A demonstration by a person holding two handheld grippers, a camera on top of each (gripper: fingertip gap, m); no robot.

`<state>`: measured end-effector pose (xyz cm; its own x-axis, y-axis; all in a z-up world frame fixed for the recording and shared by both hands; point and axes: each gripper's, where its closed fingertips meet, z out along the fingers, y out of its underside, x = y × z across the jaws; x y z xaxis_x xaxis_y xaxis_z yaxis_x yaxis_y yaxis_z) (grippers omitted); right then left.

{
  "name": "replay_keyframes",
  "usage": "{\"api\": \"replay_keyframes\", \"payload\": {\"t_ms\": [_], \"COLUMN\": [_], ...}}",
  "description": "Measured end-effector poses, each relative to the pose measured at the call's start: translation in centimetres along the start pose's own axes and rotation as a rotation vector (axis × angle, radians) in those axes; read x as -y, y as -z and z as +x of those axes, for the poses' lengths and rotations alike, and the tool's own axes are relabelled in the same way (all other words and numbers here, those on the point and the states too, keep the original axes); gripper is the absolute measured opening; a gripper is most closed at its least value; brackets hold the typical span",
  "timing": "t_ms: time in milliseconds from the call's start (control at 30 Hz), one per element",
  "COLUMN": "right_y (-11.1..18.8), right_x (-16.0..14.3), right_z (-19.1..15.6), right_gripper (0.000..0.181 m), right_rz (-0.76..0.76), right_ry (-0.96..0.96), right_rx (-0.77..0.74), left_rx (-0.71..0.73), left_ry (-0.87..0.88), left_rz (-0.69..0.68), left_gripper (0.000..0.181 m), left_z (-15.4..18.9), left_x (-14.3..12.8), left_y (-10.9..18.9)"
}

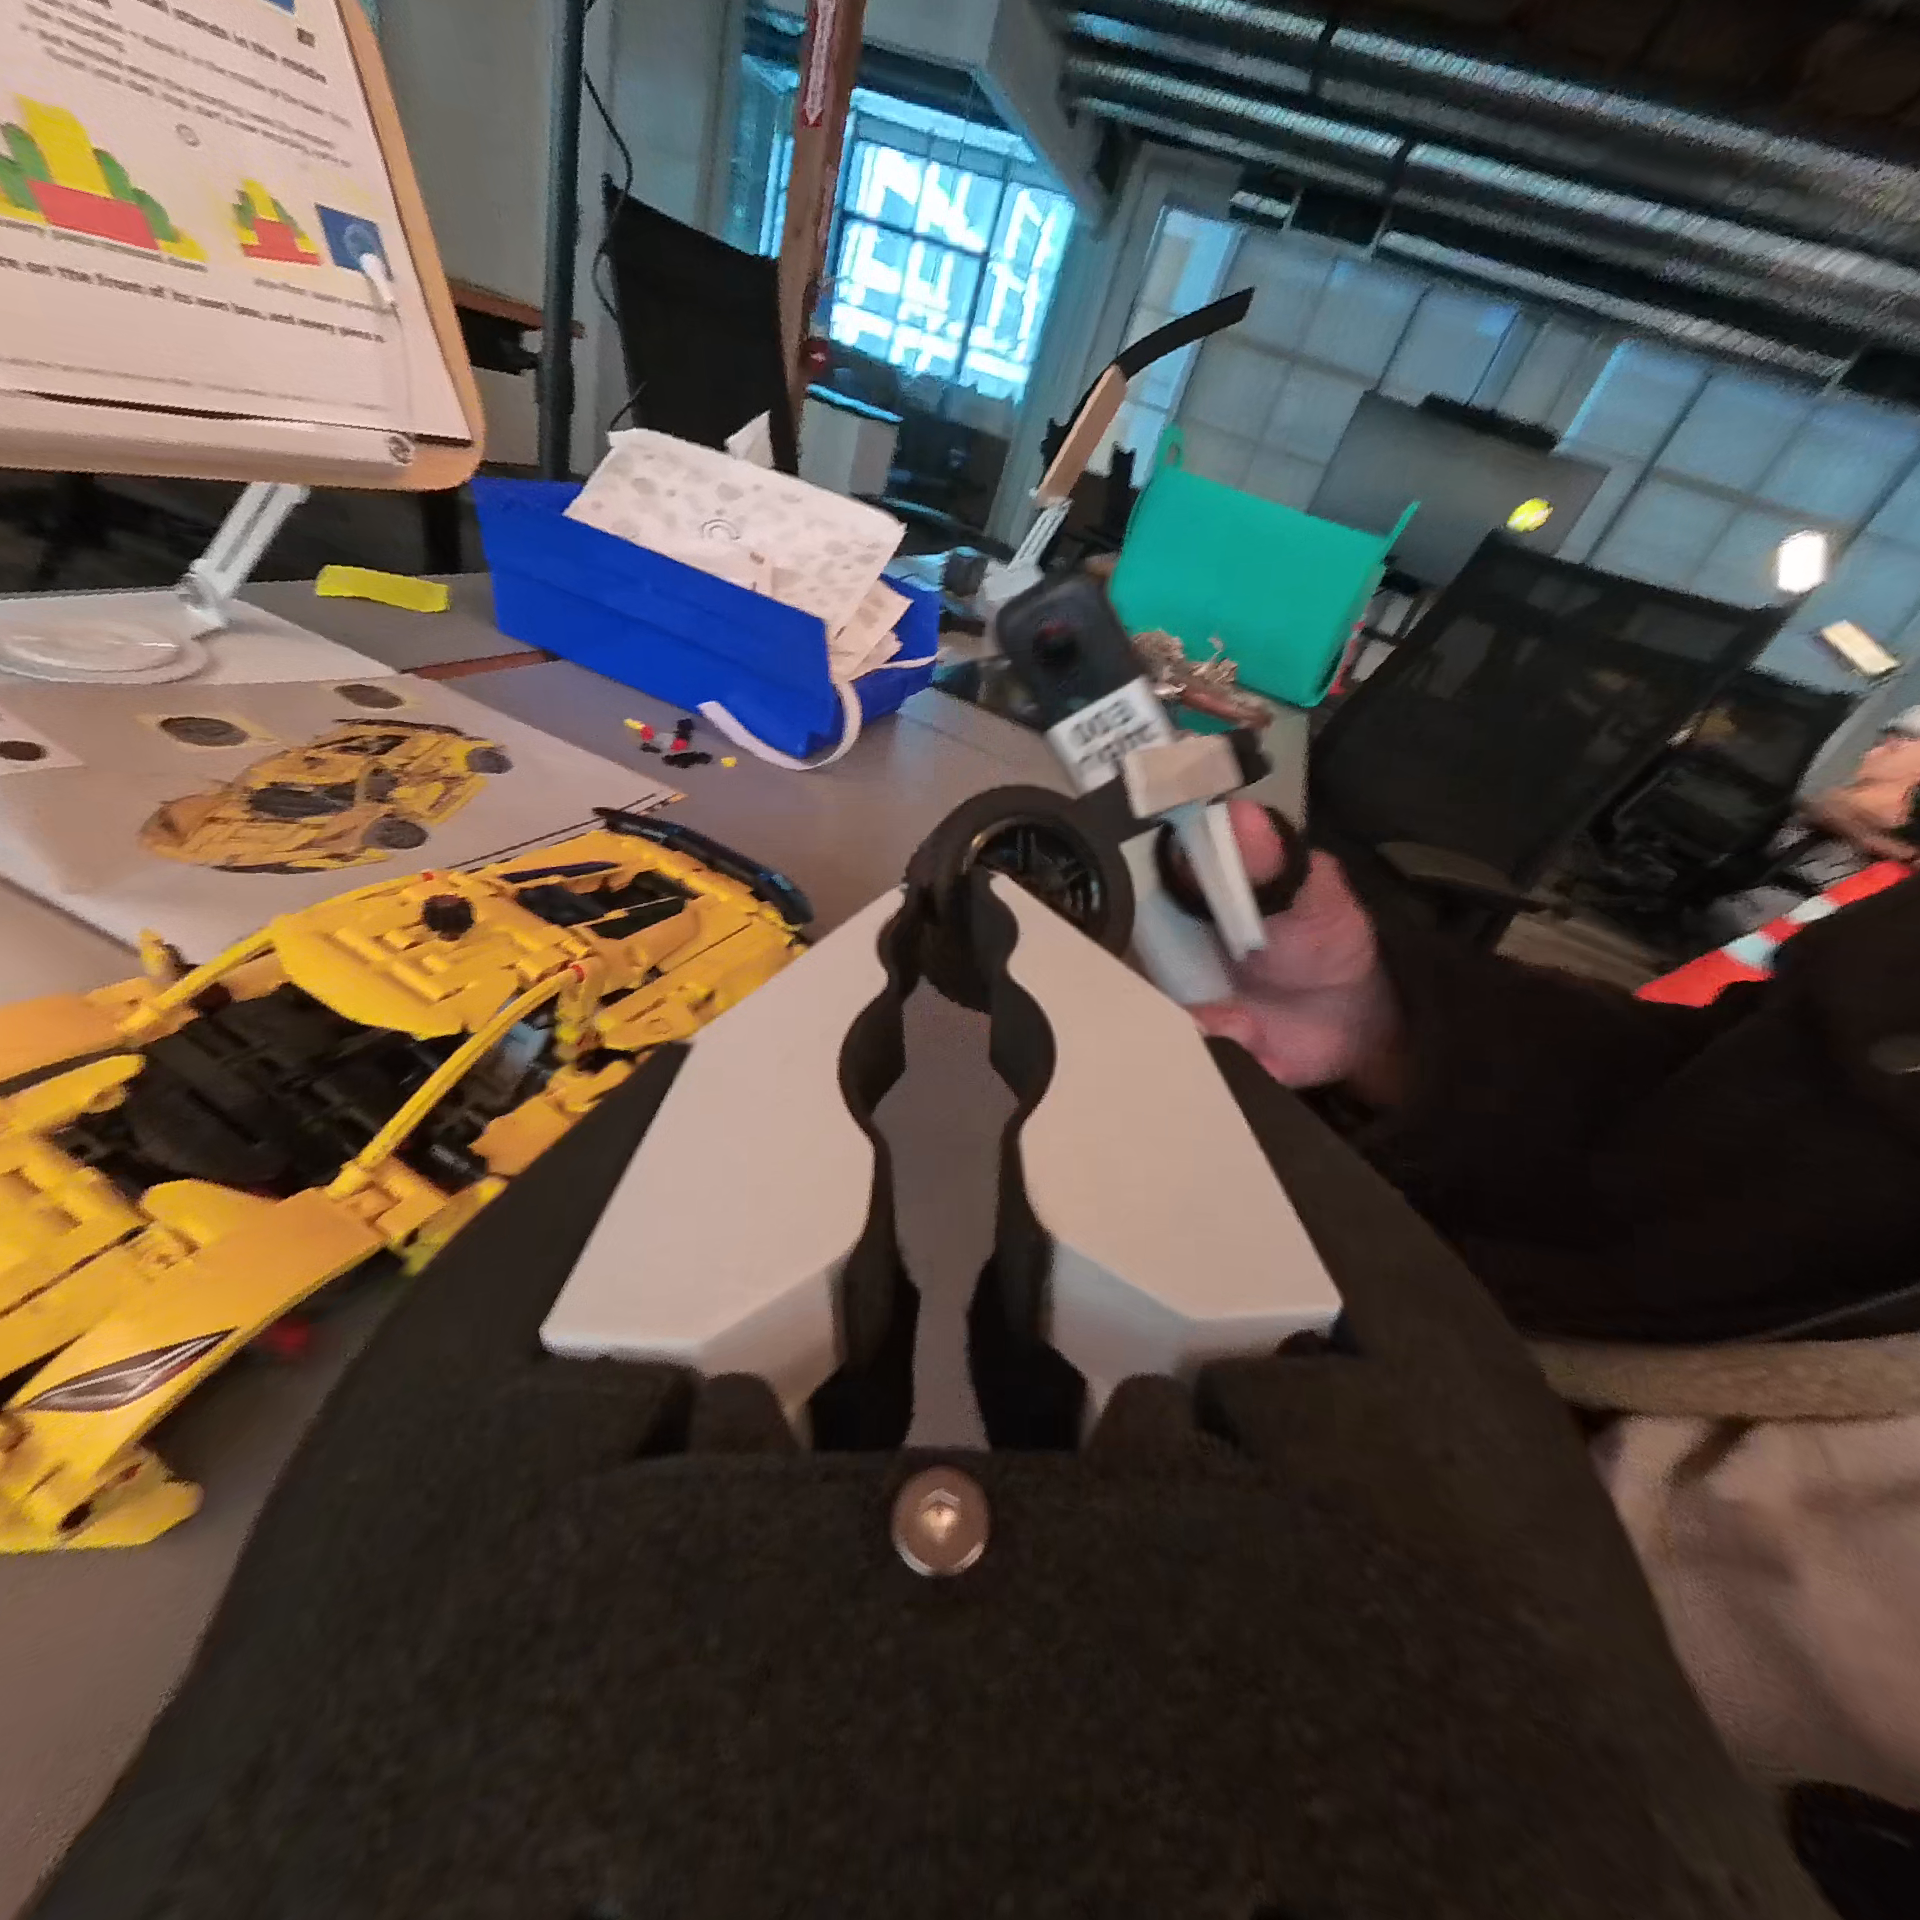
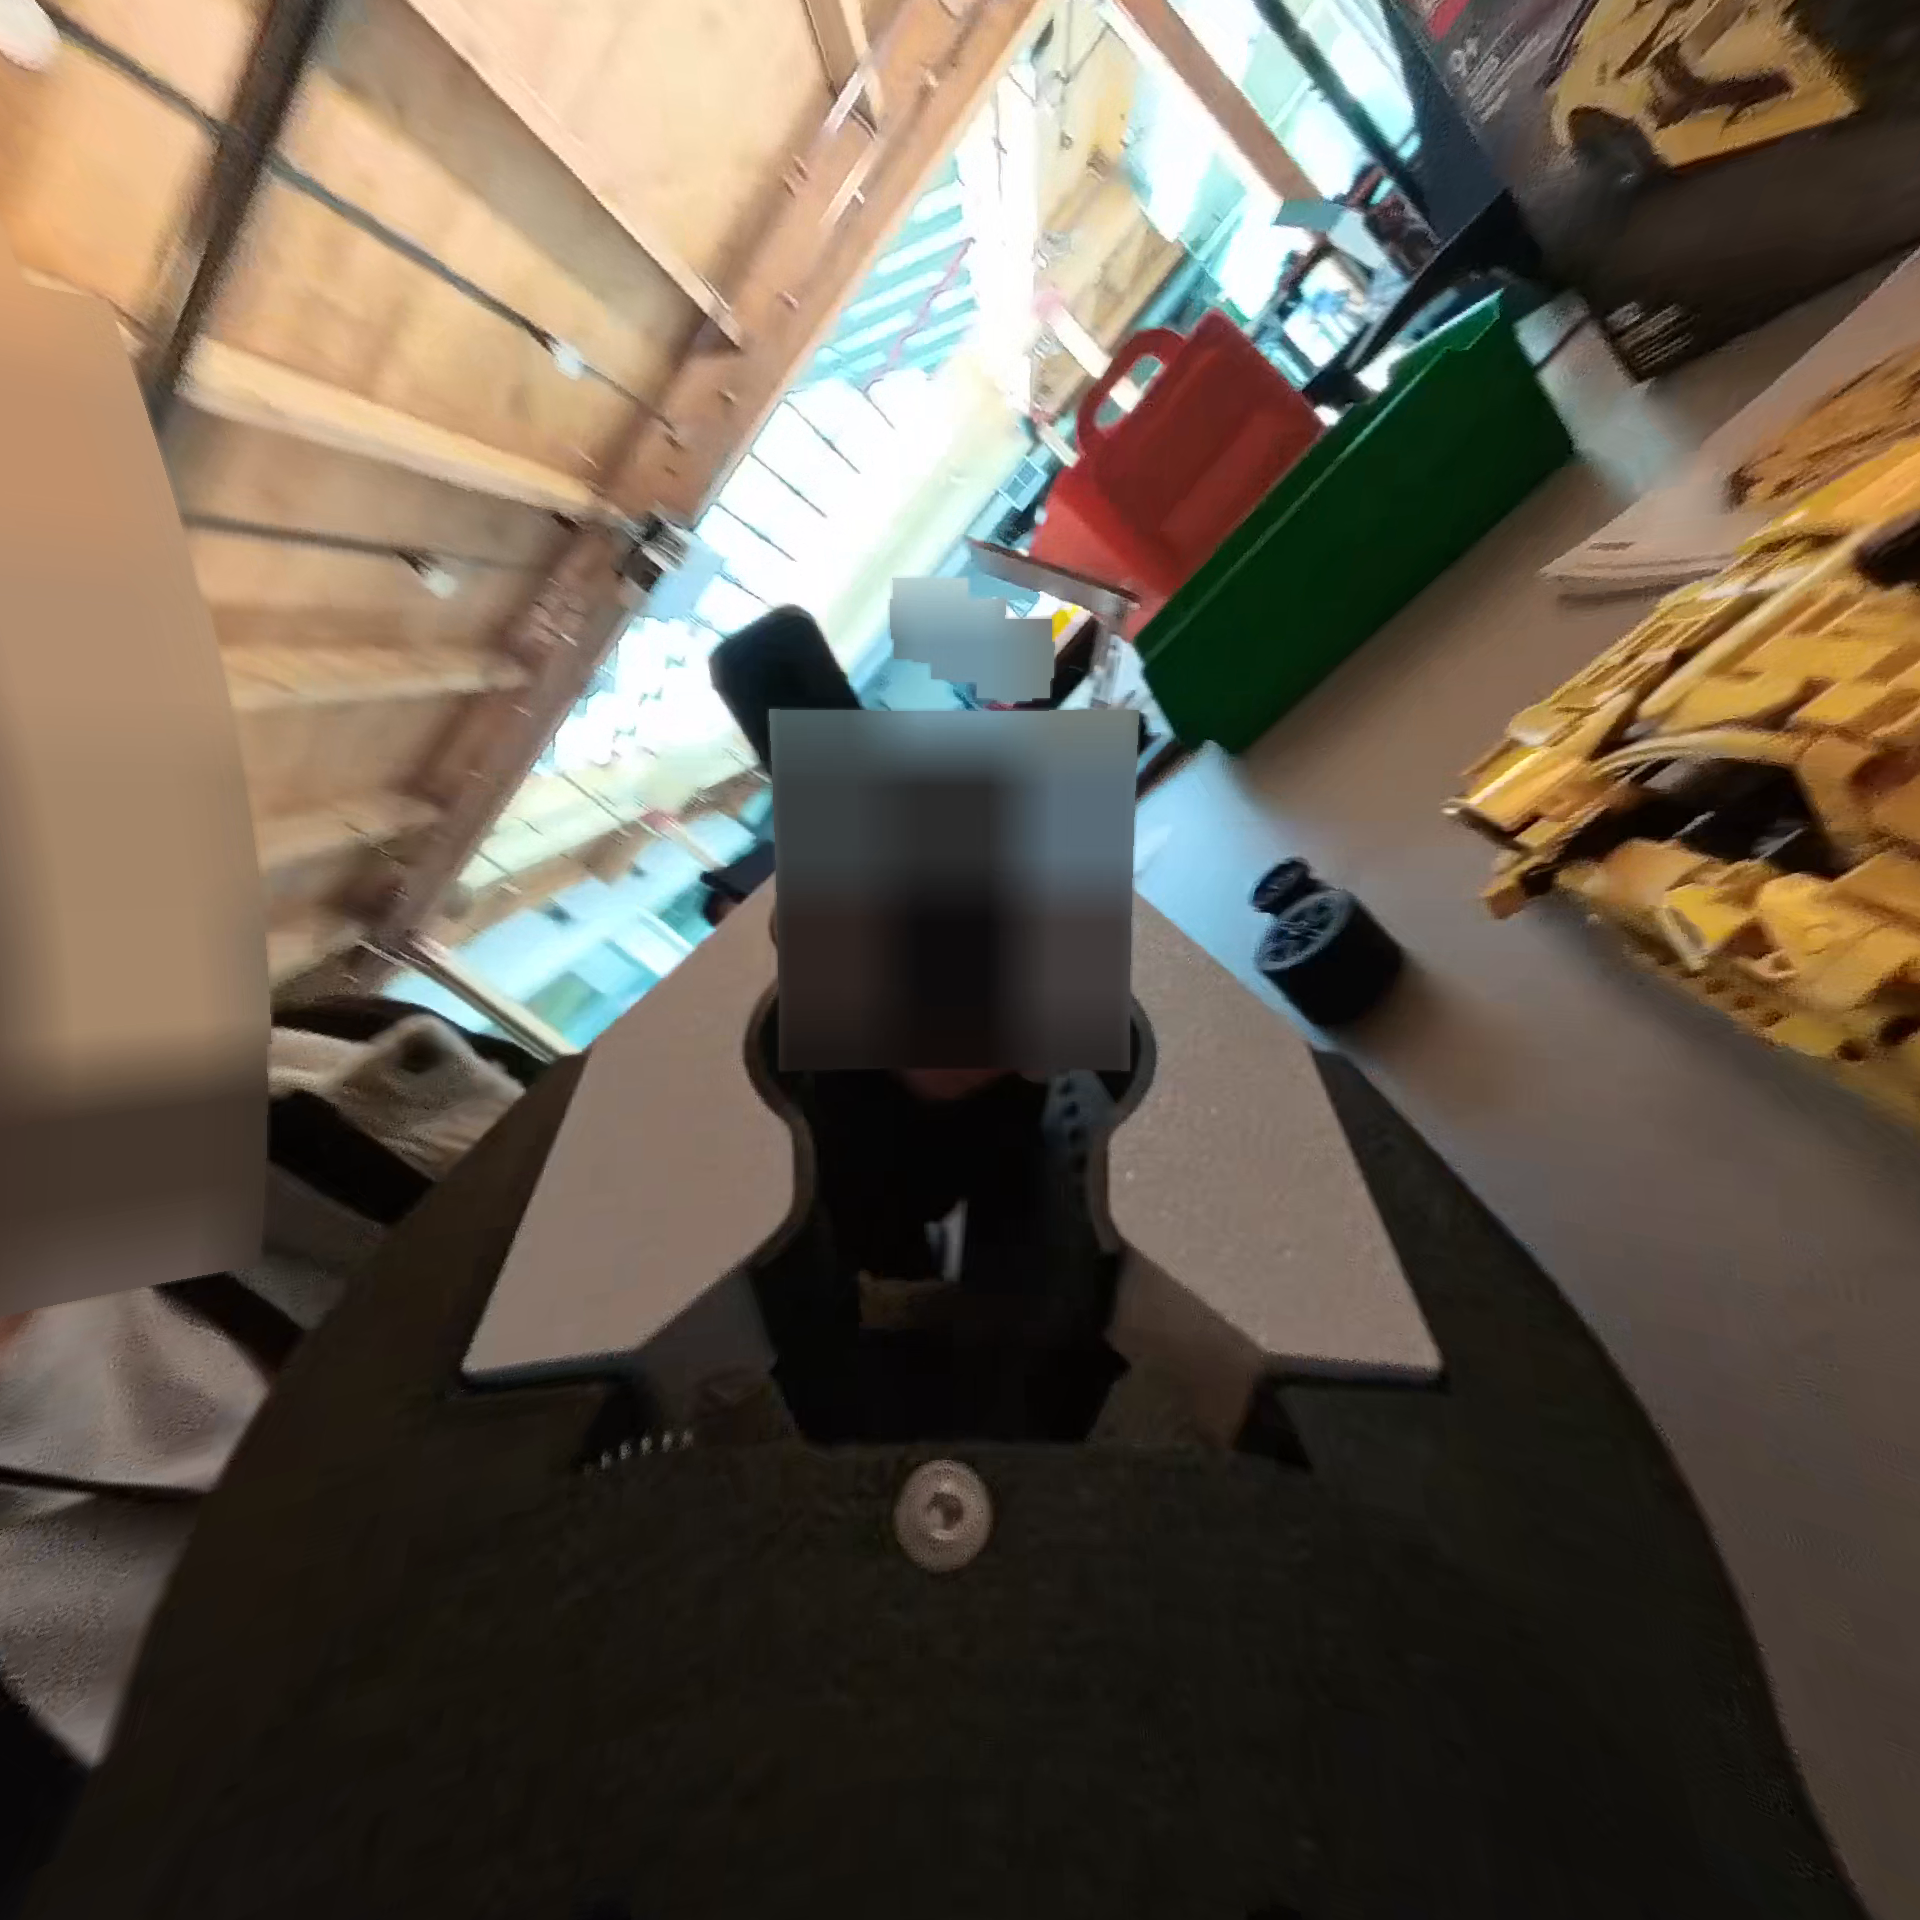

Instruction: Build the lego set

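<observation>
My left gripper (image 1: 954, 894) is shut on the tyre of a black wheel (image 1: 1049, 862) and holds it in the air above the table. The yellow lego car (image 1: 364, 1060) lies on the table to its left. The right gripper (image 1: 1205, 925) is held in a hand (image 1: 1309, 987) just behind the wheel and points back towards me. In the right wrist view the right gripper (image 2: 951, 914) is open and empty, with a mosaic patch over its tips. A second black wheel (image 2: 1320, 951) lies on the table beside the yellow car (image 2: 1714, 831).
An instruction booklet (image 1: 312, 790) lies behind the car. A sheet on a stand (image 1: 208, 208), a blue bin (image 1: 707, 623) with paper, a green bin (image 1: 1247, 582) and small loose pieces (image 1: 675, 738) stand farther back. A red bin (image 2: 1174, 468) and the set's box (image 2: 1662, 104) are at the table's end. The grippers are tip to tip, or close to it.
</observation>
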<state>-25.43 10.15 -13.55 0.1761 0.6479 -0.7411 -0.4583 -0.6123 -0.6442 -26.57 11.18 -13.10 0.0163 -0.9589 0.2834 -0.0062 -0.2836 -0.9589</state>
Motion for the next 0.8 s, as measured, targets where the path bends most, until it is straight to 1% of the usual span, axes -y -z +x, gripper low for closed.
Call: {"api": "replay_keyframes", "payload": {"t_ms": [33,67,133,167,233,333,400,433,500,567,633,700,800], "right_y": [0.0,-0.1,-0.2,-0.1,0.0,0.2,0.3,0.4,0.5,0.7,0.7,0.7,0.6], "right_x": [-0.2,-0.6,-1.3,-1.5,-1.5,-1.6,-1.7,-1.8,-1.4,-1.3,-1.3,-1.5,-1.4], "right_z": [0.1,0.4,1.5,2.1,2.2,2.3,2.1,1.9,1.0,0.4,0.1,0.2,0.5], "right_gripper": [0.050,0.051,0.048,0.040,0.022,0.021,0.019,0.019,0.017,0.012,0.012,0.013,0.016], "right_rz": [-0.029,-0.060,-0.110,-0.122,-0.106,-0.114,-0.124,-0.126,-0.094,-0.065,-0.047,-0.065,-0.069], "right_ry": [0.043,0.073,0.095,0.087,0.071,0.067,0.052,0.020,-0.074,-0.152,-0.214,-0.211,-0.120], "right_rx": [-0.031,-0.069,-0.151,-0.187,-0.180,-0.176,-0.155,-0.121,-0.016,0.077,0.145,0.143,0.087], "left_rx": [0.044,0.078,0.137,0.157,0.186,0.196,0.176,0.157,0.109,0.103,0.085,0.063,0.046], "left_ry": [-0.041,-0.087,-0.157,-0.186,-0.221,-0.231,-0.200,-0.178,-0.142,-0.165,-0.140,-0.102,-0.064], "left_rz": [-0.016,-0.030,-0.052,-0.059,-0.073,-0.080,-0.067,-0.059,-0.017,-0.015,0.003,0.009,0.043], "left_gripper": [0.010,0.010,0.010,0.010,0.011,0.011,0.011,0.011,0.011,0.010,0.010,0.010,0.012], "left_z": [-0.5,-0.8,-1.2,-1.3,-1.4,-1.5,-1.4,-1.3,-0.8,-0.5,-0.2,-0.1,-0.2], "left_x": [-0.4,-0.7,-1.1,-1.3,-1.6,-1.9,-2.0,-2.0,-1.5,-1.4,-1.2,-1.3,-1.2], "left_y": [-0.1,-0.2,-0.4,-0.5,-0.6,-0.7,-0.8,-0.8,-0.8,-0.9,-0.8,-0.7,-0.6]}}
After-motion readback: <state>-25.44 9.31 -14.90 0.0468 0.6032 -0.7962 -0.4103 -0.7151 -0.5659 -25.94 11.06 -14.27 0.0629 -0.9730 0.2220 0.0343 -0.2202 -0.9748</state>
